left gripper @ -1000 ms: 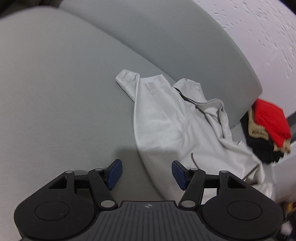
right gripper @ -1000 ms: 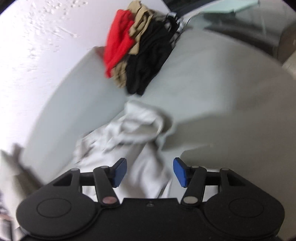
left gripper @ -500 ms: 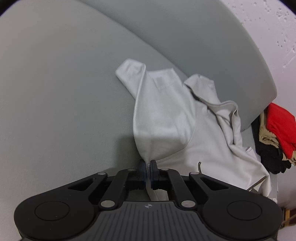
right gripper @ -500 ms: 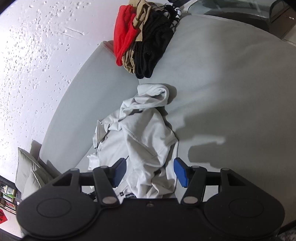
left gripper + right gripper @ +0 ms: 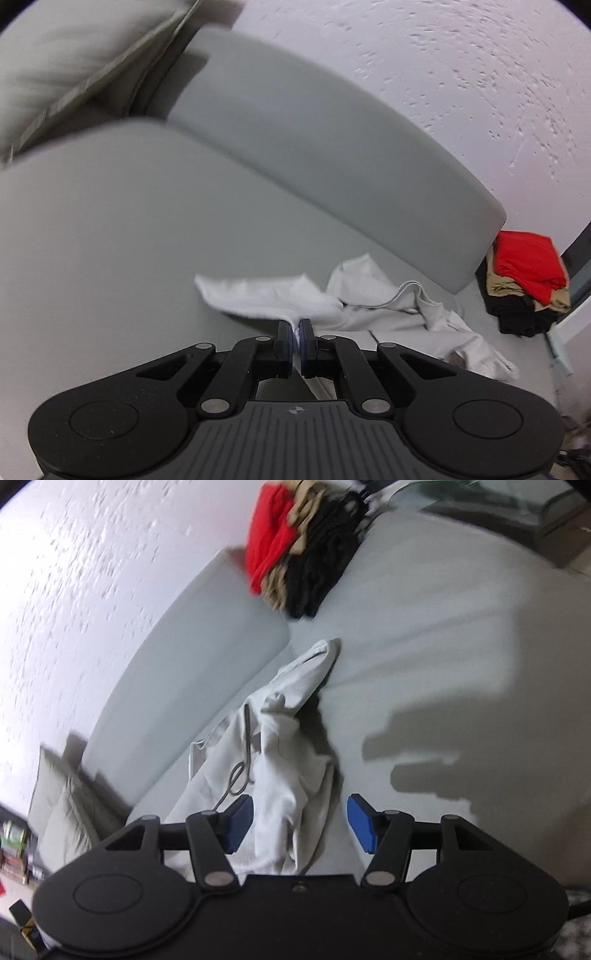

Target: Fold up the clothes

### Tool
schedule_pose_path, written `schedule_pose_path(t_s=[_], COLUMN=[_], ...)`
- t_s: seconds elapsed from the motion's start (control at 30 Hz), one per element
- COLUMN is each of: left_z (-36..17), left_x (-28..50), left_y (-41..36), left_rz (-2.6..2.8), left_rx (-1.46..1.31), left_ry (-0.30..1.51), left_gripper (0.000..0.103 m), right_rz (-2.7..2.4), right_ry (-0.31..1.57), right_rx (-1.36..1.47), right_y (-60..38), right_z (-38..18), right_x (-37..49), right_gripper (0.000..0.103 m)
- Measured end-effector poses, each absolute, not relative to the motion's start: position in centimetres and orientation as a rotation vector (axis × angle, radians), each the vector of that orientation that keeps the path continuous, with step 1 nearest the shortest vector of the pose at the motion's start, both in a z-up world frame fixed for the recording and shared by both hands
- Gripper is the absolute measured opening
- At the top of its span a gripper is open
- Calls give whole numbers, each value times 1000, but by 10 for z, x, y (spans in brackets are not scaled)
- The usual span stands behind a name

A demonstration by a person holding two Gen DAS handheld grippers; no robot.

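Hoodie (image 5: 280,760) sprawls crumpled on the sofa (image 5: 92,229); your left claw (image 5: 294,332) pinches its edge, right claw (image 5: 299,821) gapes straddling it. Soft, limp cloth — take the hem.

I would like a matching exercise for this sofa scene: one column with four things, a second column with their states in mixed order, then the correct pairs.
Things
1. left gripper
2. right gripper
3. light grey garment
4. red garment

States
A. lying on top of a pile of folded clothes
B. open, blue pads wide apart
C. rumpled on the sofa seat, one edge pinched and lifted
D. shut on cloth

Pairs: 1-D, 2-B, 3-C, 4-A
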State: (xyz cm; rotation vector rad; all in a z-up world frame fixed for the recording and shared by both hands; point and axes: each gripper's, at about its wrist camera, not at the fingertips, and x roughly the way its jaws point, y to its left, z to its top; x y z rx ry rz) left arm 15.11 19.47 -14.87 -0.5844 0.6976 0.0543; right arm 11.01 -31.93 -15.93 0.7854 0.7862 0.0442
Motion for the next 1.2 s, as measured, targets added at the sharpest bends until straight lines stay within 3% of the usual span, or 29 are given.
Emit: schedule_pose_path(t_s=[0.17,0.27,0.3,0.33,0.37,0.43,0.53,0.63,0.7,0.73,0.77,0.9,1.0,1.2], left_z=[-184,-183,-182,-182,-181,-181,-182,-183,-183,-184,-184,-185,-185,-183], left_x=[157,161,160,161,161,162,163,166,167,167,167,168,168,167], left_y=[197,193,193,192,192,191,193,190,190,190,190,192,192,191], left_rz=[106,102,101,100,98,105,115,118,115,114,114,114,113,110], left_rx=[-645,-614,-602,-598,-595,-593,-593,-576,-576,-581,-585,-599,-606,-602], left_ry=[761,755,757,757,755,756,763,777,783,785,787,796,798,792], left_gripper=[3,3,3,3,3,3,3,3,3,3,4,4,4,4], right_rz=[92,57,46,44,48,-11,-161,-234,-270,-282,-285,-239,-139,-18], right_ry=[863,920,940,961,978,892,721,735,789,806,806,812,840,978], right_rx=[647,558,536,516,496,514,595,691,706,713,717,778,794,566], right_y=[-287,-271,-267,-264,-261,-270,-300,-333,-347,-352,-356,-362,-353,-300], right_z=[-169,-176,-178,-180,-179,-166,-141,-140,-146,-148,-149,-153,-154,-162], right_x=[155,185,195,204,213,222,229,234,228,223,213,169,152,176], right_gripper=[67,66,62,40,6,2,2,6,28,49,55,54,46,41])
